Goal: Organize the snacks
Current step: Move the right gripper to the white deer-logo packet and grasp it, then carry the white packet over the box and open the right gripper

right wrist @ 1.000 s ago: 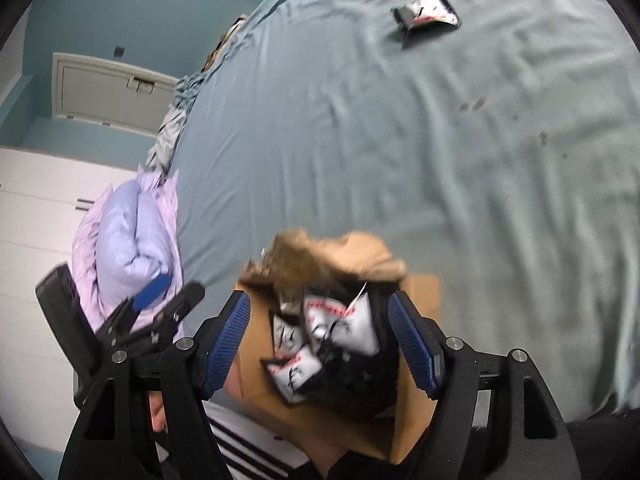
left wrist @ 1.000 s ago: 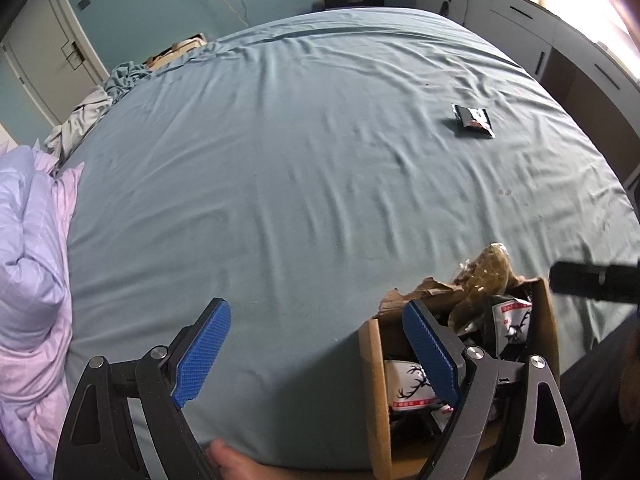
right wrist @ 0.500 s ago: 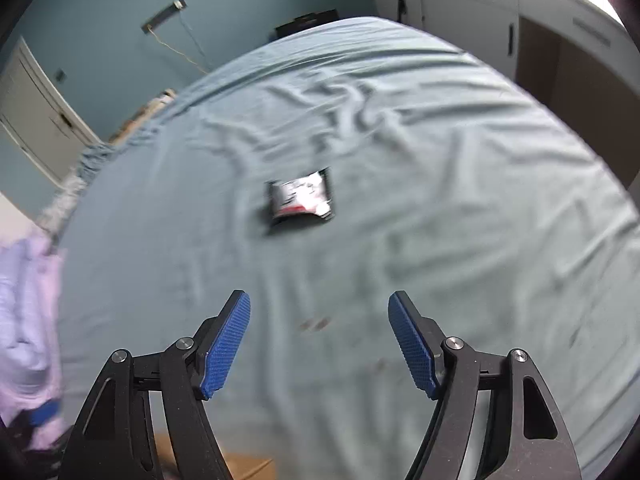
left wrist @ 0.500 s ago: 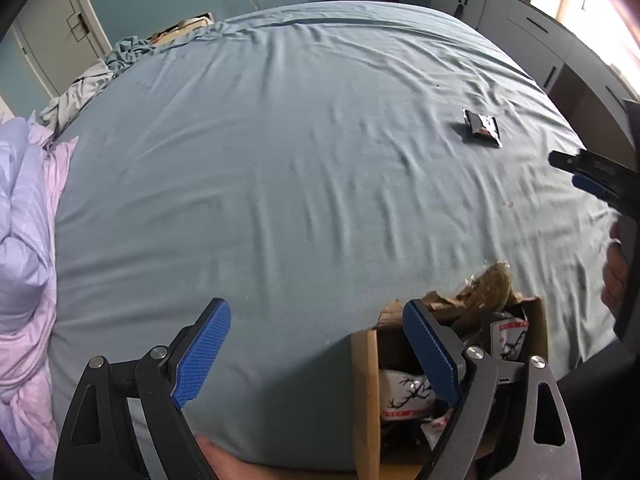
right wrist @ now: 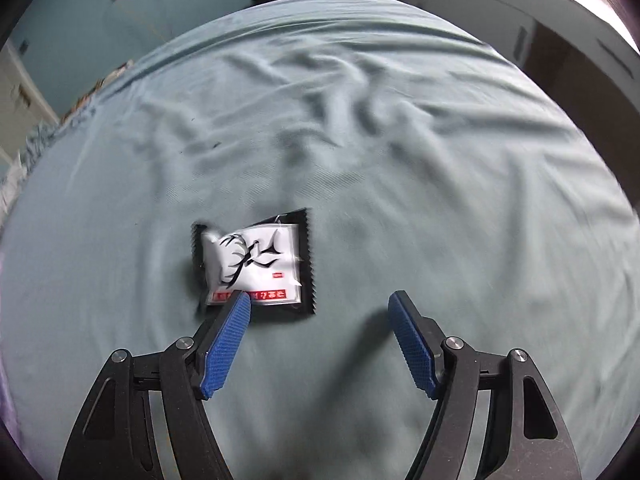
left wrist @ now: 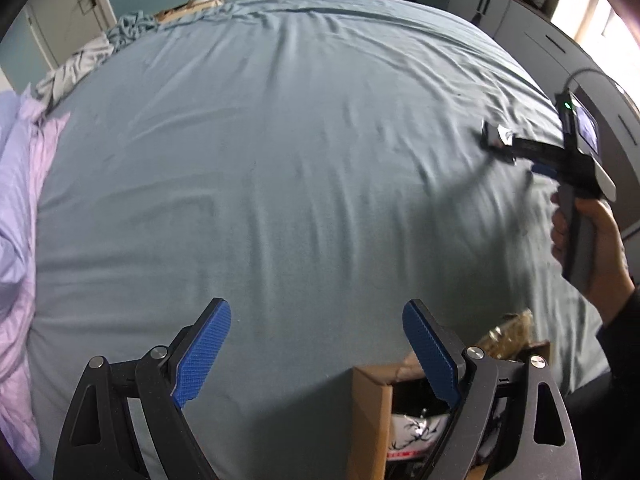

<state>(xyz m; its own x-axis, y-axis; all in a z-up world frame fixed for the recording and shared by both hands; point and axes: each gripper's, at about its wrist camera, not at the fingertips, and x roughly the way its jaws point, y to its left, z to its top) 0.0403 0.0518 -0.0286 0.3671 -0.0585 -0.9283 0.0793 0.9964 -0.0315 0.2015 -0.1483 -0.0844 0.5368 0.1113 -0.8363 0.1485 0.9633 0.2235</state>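
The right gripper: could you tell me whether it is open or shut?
Open: the right gripper has its blue pads spread wide, empty, near the snack packet.

**Black claws with blue pads, held by a bare hand**

The left claw (left wrist: 316, 344) has black triangular-cutout arms, silver screw heads at the joints and blue cross-hatched finger pads (left wrist: 202, 356). The right claw (right wrist: 320, 320) is built the same way. In the left wrist view, the right claw's body shows a small lit screen, a green light, a thin cable and a grey handle, gripped by a bare-skinned hand (left wrist: 592, 248) with a dark sleeve.
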